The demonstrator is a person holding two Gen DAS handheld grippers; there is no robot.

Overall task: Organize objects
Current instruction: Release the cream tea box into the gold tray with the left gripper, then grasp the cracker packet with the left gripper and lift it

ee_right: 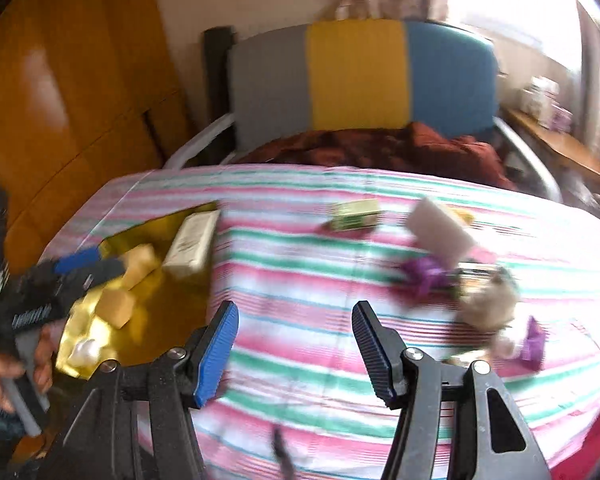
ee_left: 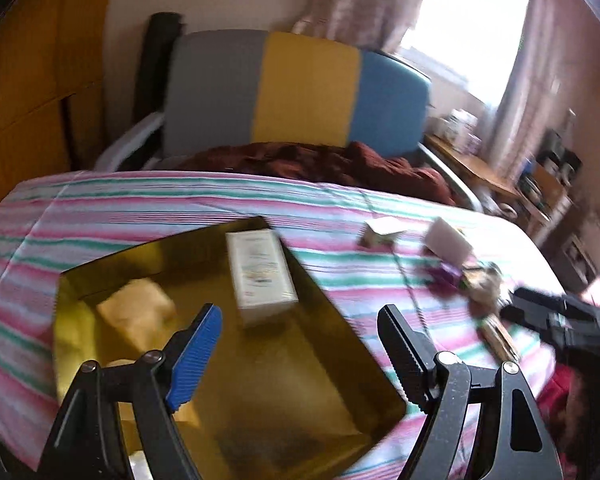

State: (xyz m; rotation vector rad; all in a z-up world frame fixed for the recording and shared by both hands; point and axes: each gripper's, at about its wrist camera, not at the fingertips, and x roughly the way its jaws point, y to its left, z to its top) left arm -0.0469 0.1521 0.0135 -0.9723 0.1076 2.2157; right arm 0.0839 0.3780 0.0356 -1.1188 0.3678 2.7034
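Observation:
A gold tray (ee_left: 324, 320) lies on the striped cloth; it also shows at the left of the right wrist view (ee_right: 172, 292). In it lie a white box (ee_left: 260, 272) (ee_right: 192, 244) and yellow blocks (ee_left: 140, 312) (ee_right: 116, 304). My left gripper (ee_left: 300, 320) is open and empty above the tray. My right gripper (ee_right: 296, 320) is open and empty above the bare cloth. Loose items lie to the right: a small green box (ee_right: 356, 214), a white card (ee_right: 440, 232), a purple bow (ee_right: 424, 276), a beige lump (ee_right: 488, 300) and a purple piece (ee_right: 534, 340).
The table has a pink, green and white striped cloth (ee_right: 320, 272). Behind it stands a chair with a grey, yellow and blue back (ee_right: 360, 76) and a dark red blanket (ee_right: 380, 144). A wooden cabinet (ee_right: 60, 100) is at the left, shelves at the right.

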